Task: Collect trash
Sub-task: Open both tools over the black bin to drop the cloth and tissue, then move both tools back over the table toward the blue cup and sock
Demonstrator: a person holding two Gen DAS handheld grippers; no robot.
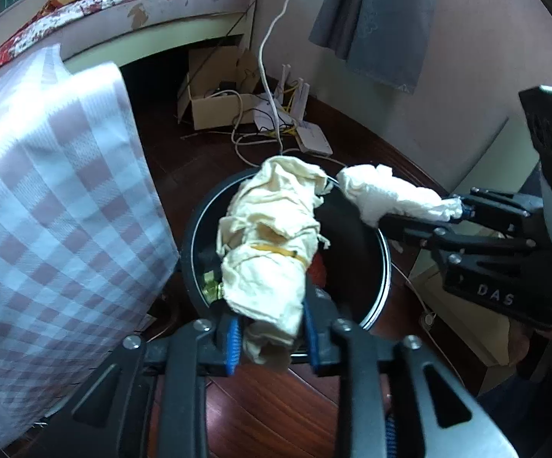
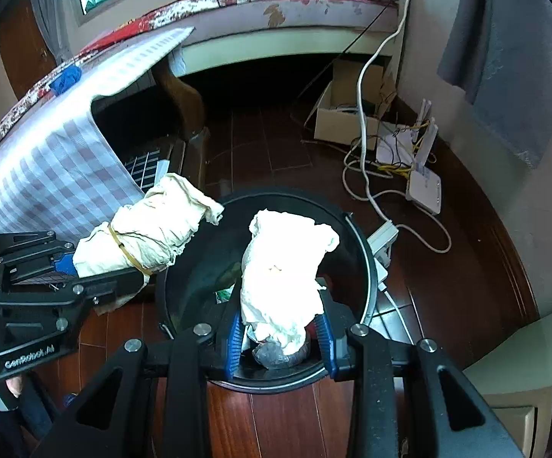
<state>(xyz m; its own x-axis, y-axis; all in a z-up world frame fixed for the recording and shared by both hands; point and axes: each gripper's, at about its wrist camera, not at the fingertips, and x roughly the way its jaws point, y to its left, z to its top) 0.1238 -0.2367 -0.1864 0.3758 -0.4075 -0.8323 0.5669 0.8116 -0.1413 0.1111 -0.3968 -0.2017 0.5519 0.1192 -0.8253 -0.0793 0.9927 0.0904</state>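
Note:
My left gripper (image 1: 272, 337) is shut on a cream crumpled cloth wad (image 1: 272, 236) bound with a yellow rubber band, and holds it above the black round trash bin (image 1: 375, 297). My right gripper (image 2: 279, 336) is shut on a white crumpled tissue wad (image 2: 283, 267) and holds it over the same bin (image 2: 356, 236). In the left wrist view the right gripper (image 1: 459, 210) comes in from the right with the tissue wad (image 1: 386, 194). In the right wrist view the left gripper (image 2: 66, 263) comes in from the left with the cloth wad (image 2: 153, 229). Some litter lies in the bin.
A table with a checked cloth (image 1: 47, 198) stands left of the bin. A bed (image 2: 276, 7) lies behind. A cardboard box (image 2: 346, 114), white cables (image 2: 367, 175) and a router (image 2: 424, 187) lie on the dark wooden floor (image 2: 268, 141). A grey cloth (image 1: 378, 19) hangs on the wall.

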